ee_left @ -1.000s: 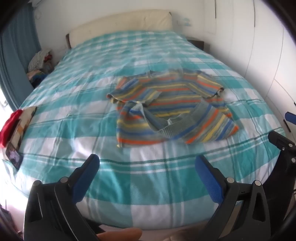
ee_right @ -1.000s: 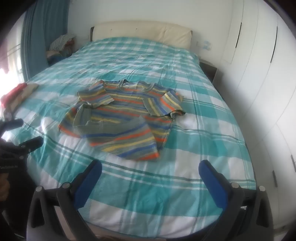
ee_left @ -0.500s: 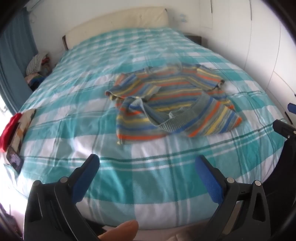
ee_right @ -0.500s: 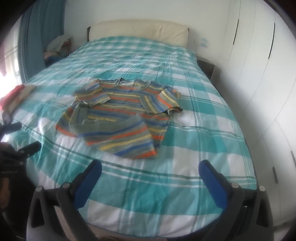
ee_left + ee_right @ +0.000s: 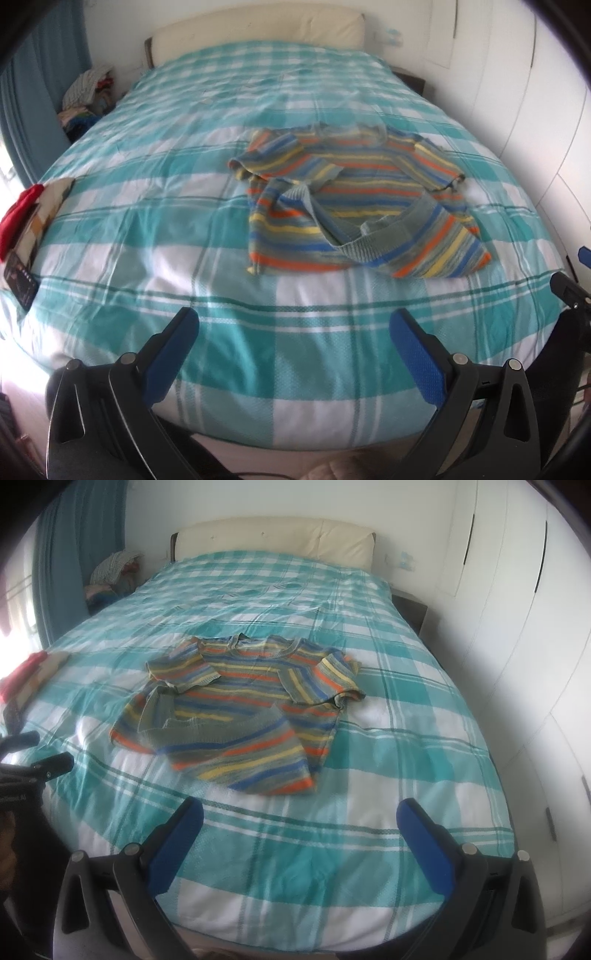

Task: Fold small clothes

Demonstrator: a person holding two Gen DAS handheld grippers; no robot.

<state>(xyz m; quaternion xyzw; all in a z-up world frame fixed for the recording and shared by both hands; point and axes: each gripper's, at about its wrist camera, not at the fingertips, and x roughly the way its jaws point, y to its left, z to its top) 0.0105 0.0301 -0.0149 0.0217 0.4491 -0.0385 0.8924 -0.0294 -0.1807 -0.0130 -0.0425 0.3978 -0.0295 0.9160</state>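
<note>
On the bed (image 5: 369,830) lies a striped sweater (image 5: 243,709); both grippers' jaws stand apart, empty.

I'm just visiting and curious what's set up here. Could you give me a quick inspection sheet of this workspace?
Surface: bed with a teal and white checked cover, lightly creased.
Job's things: one striped sweater lying mid-bed, sleeves folded inward, bottom hem partly turned up, not neatly folded.
Clutter: red cloth and a dark flat item at the bed's left edge; clothes pile beside the bed.
Tools: left tool and right tool both open, empty, apart from the sweater.
Cables: nothing seen.
Surroundings: cream headboard, blue curtain, white wardrobe.
</note>
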